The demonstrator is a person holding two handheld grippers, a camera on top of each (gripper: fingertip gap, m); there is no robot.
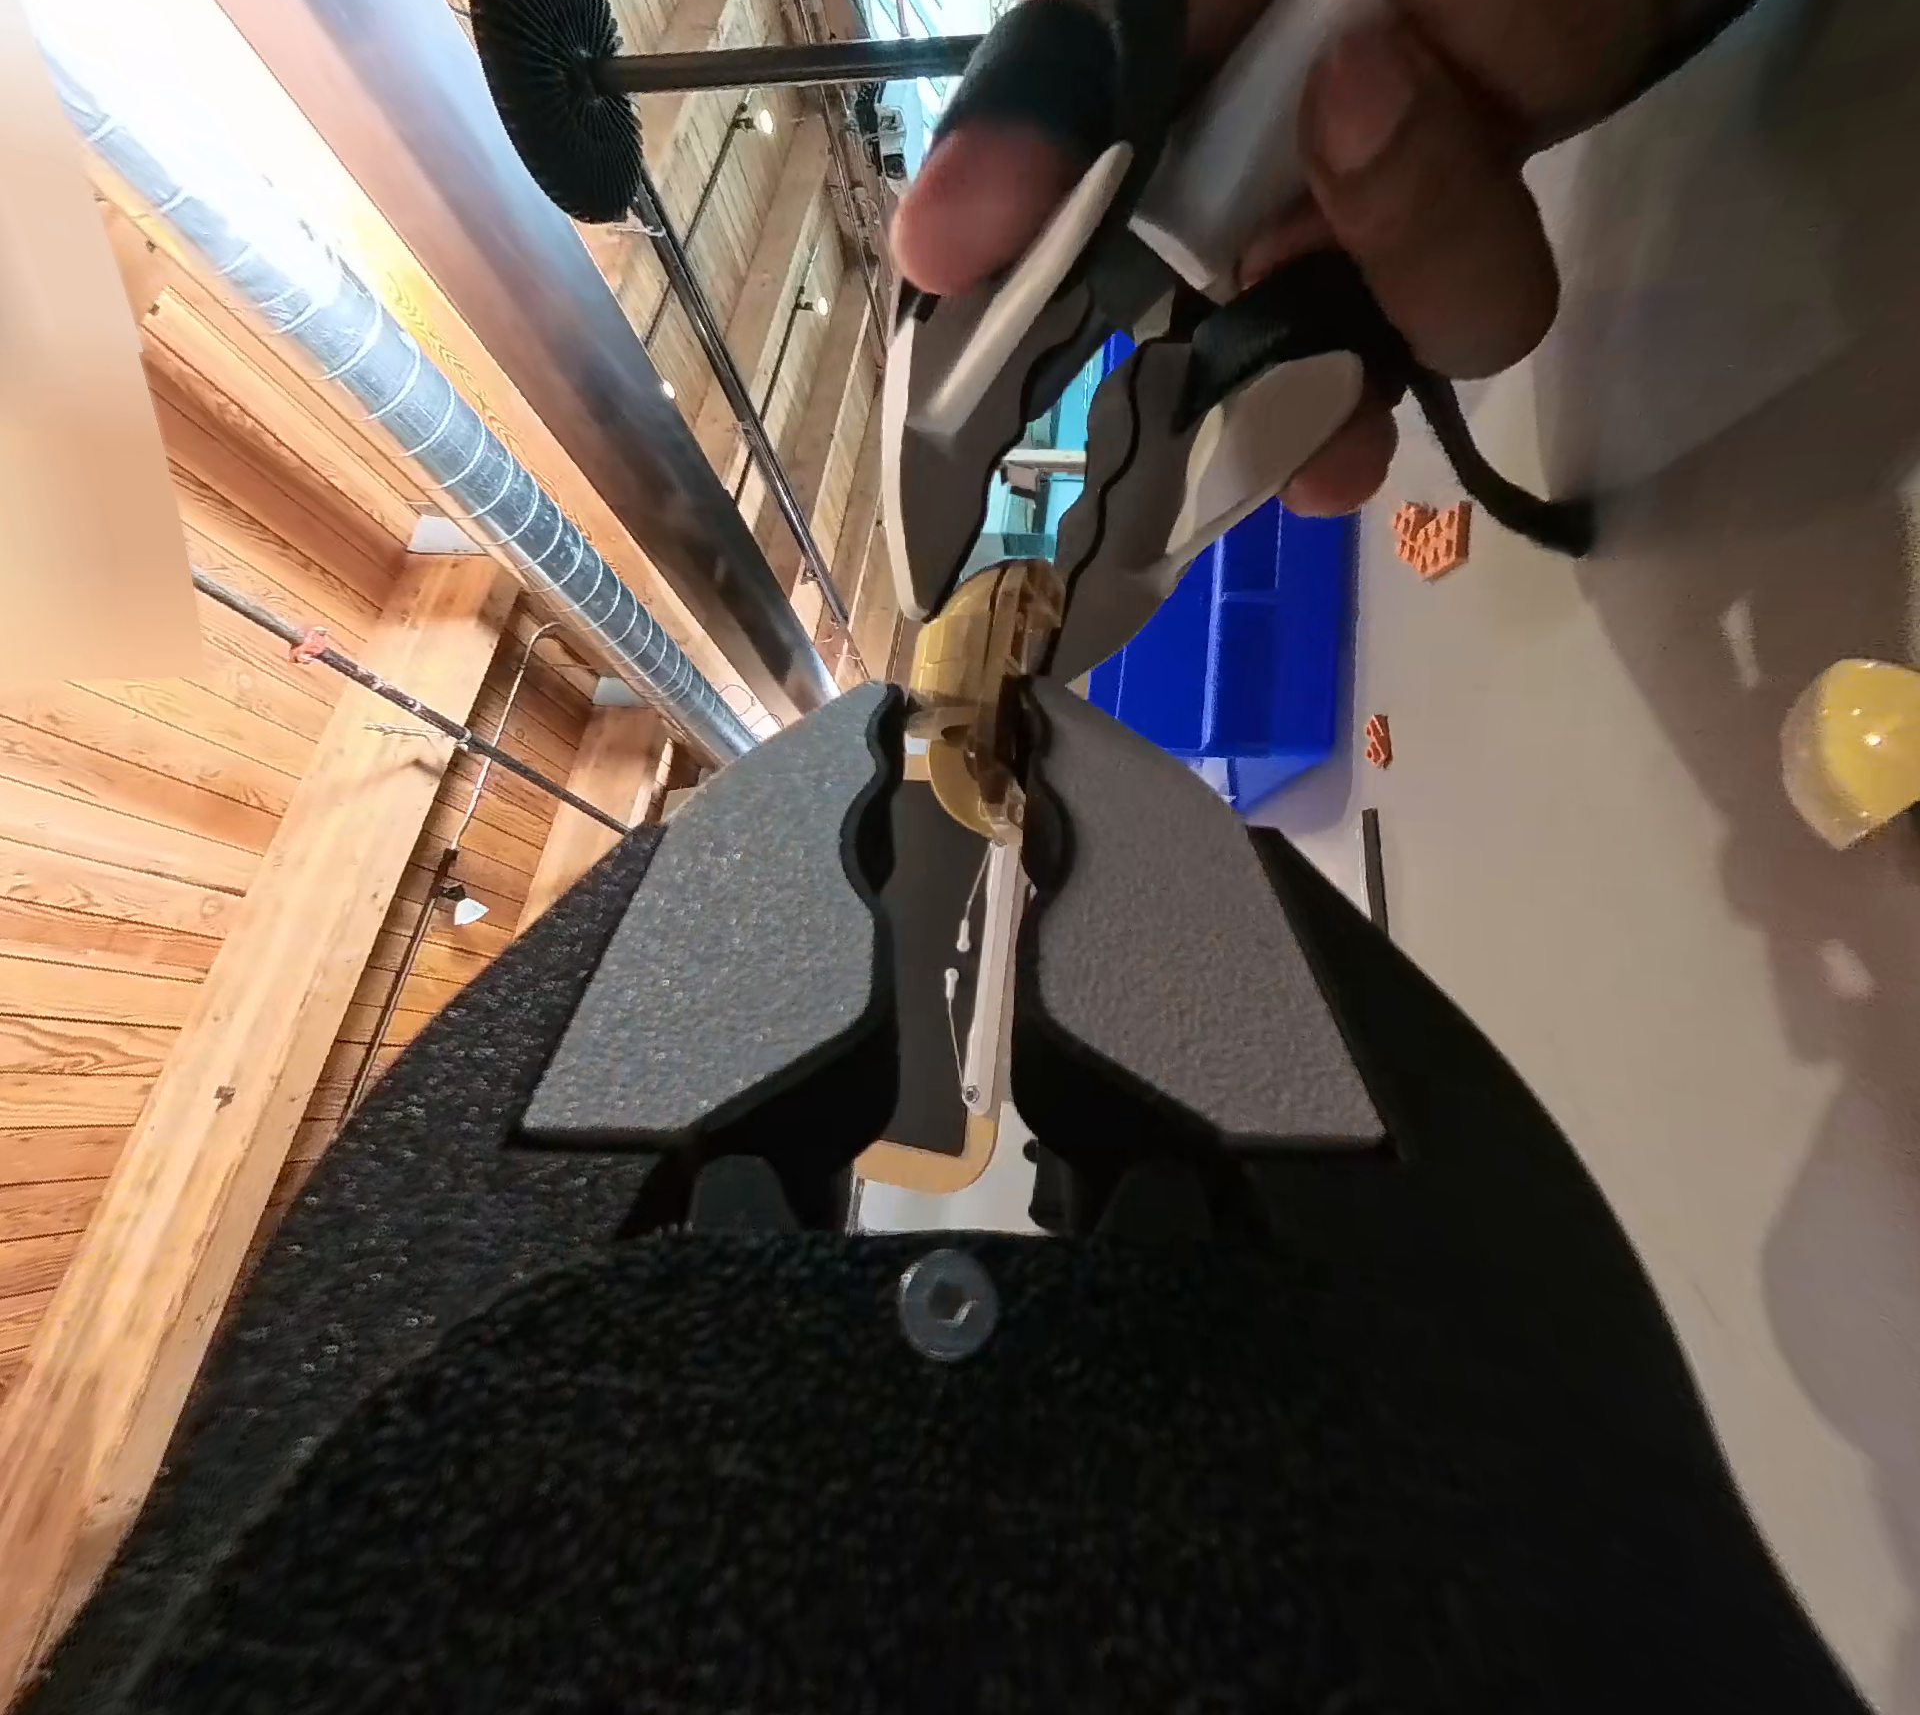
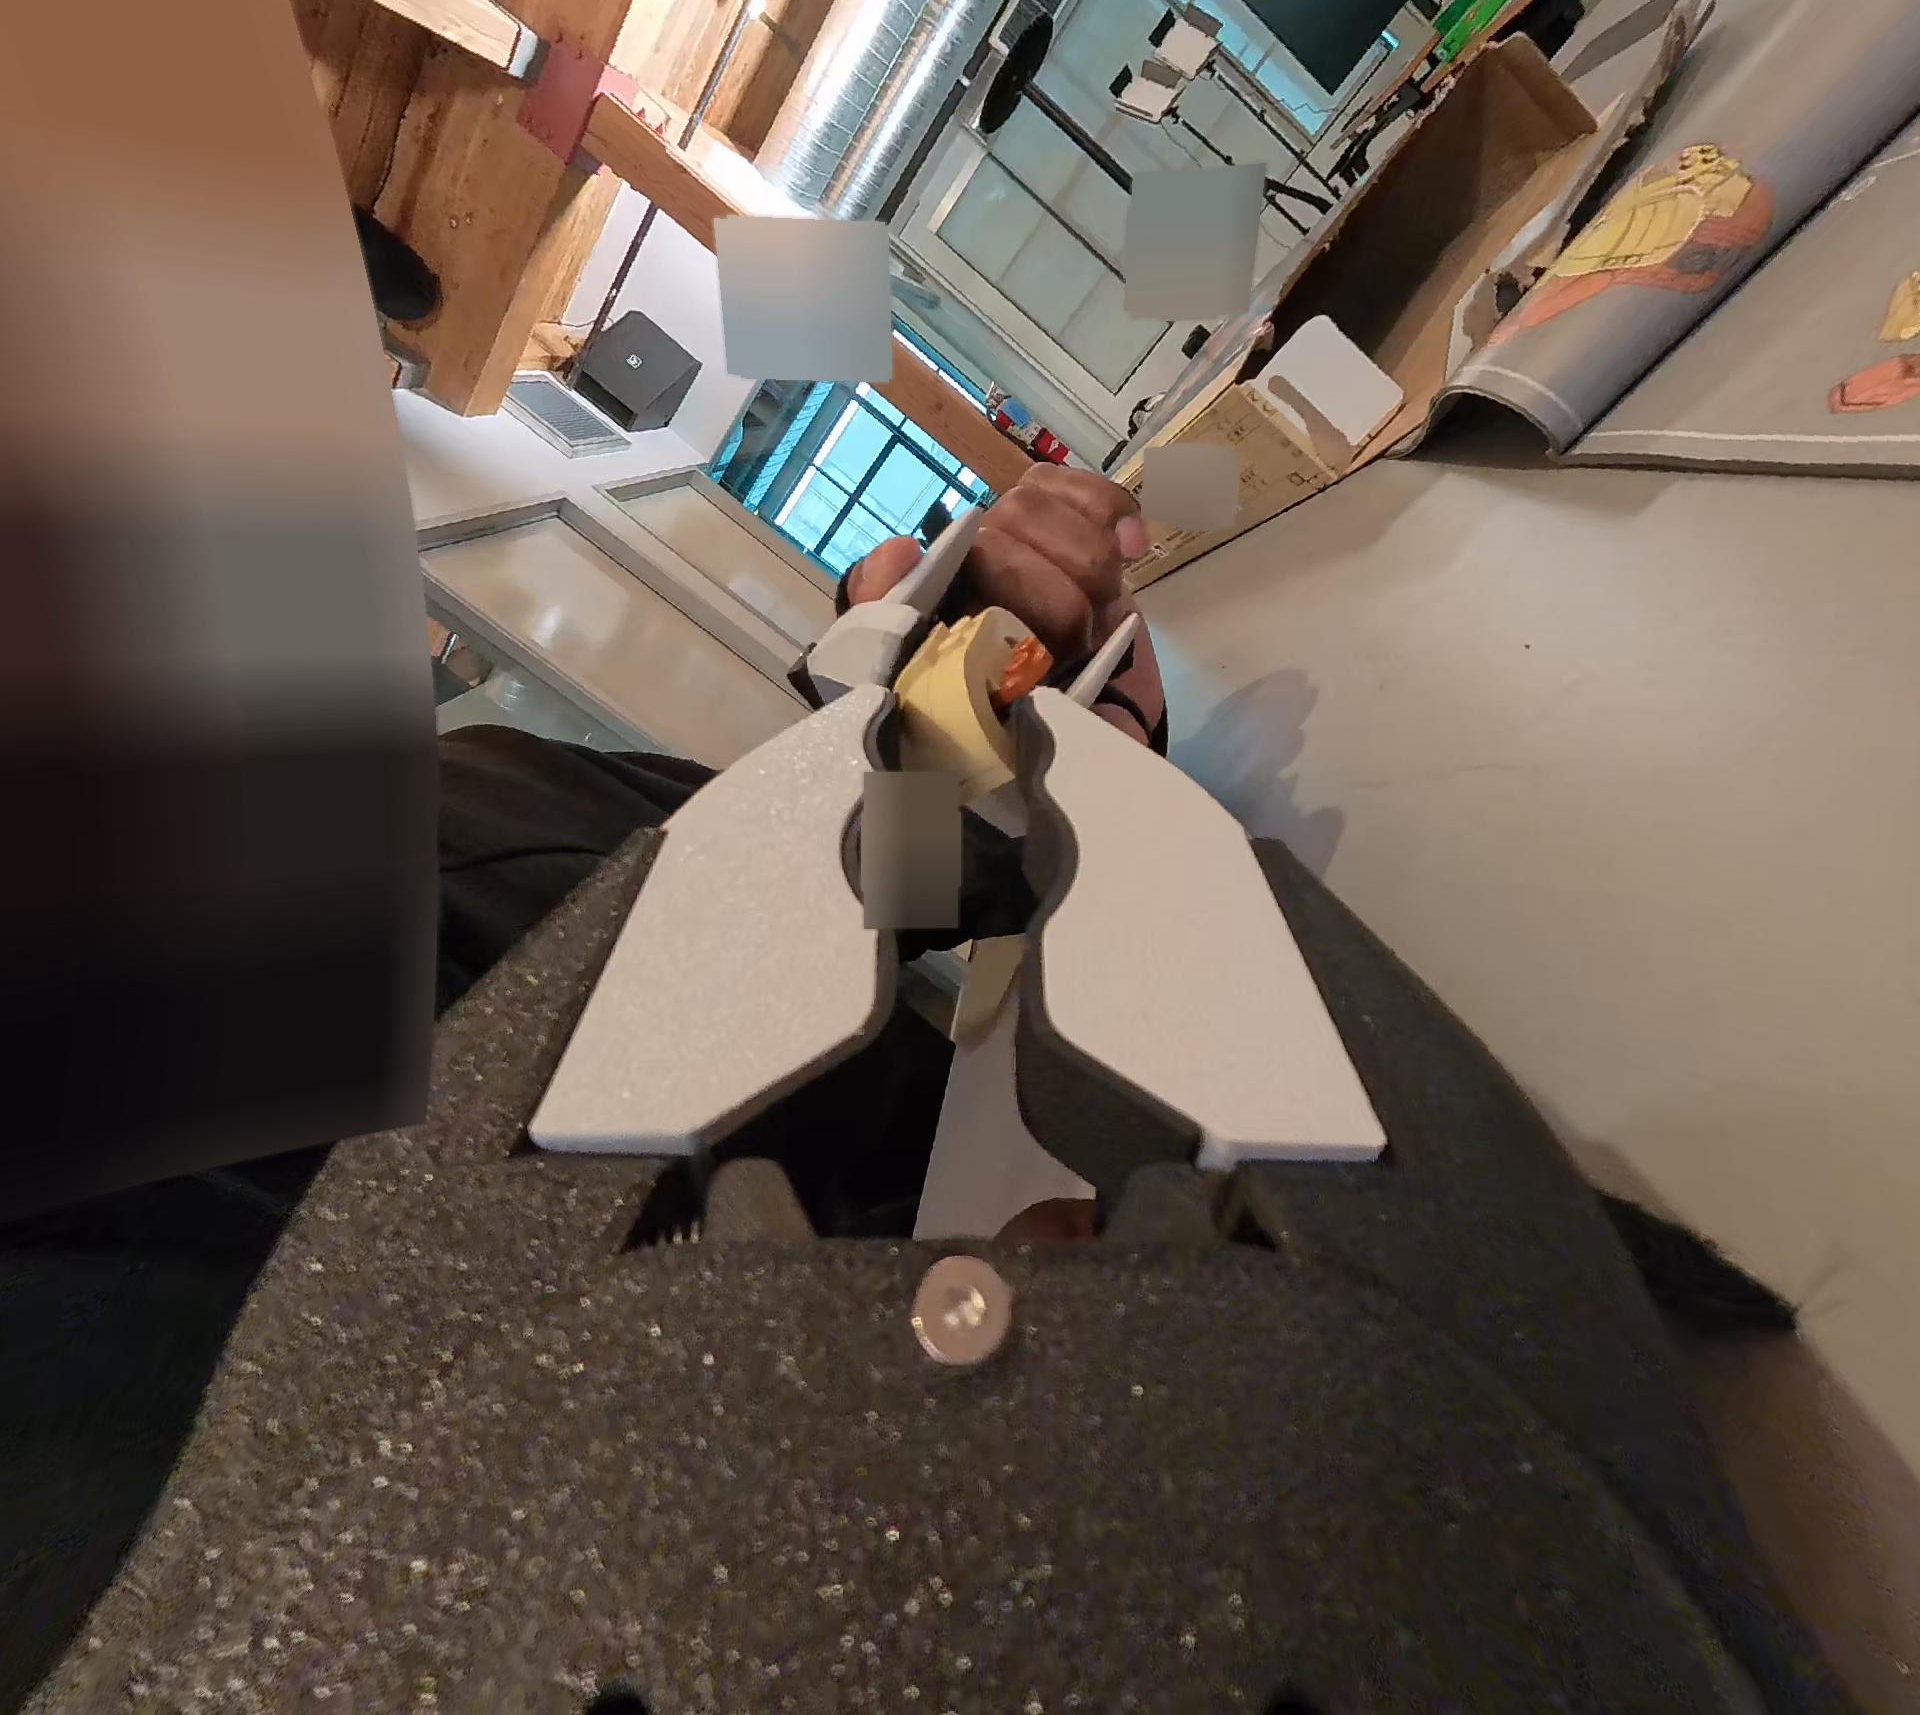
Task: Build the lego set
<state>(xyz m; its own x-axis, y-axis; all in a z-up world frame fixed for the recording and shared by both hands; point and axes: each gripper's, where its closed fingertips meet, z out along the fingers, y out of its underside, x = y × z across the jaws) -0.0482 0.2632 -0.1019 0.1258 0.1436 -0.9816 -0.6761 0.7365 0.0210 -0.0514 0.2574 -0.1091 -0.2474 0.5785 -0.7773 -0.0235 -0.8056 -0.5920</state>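
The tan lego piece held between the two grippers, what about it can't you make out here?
- Left wrist view: the left gripper and right gripper cover the tan lego piece's edges.
- Right wrist view: a mosaic patch hides its lower end; how the orange part attaches is too small to tell.

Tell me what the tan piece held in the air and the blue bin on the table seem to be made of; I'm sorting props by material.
Tan piece: looks like hard moulded plastic, slightly glossy, with crisp ribs and studs; both tongs grip it. Blue bin: probably rigid plastic too, judging by its uniform saturated colour, smooth walls and moulded inner divider. Neither can be confirmed beyond its look.
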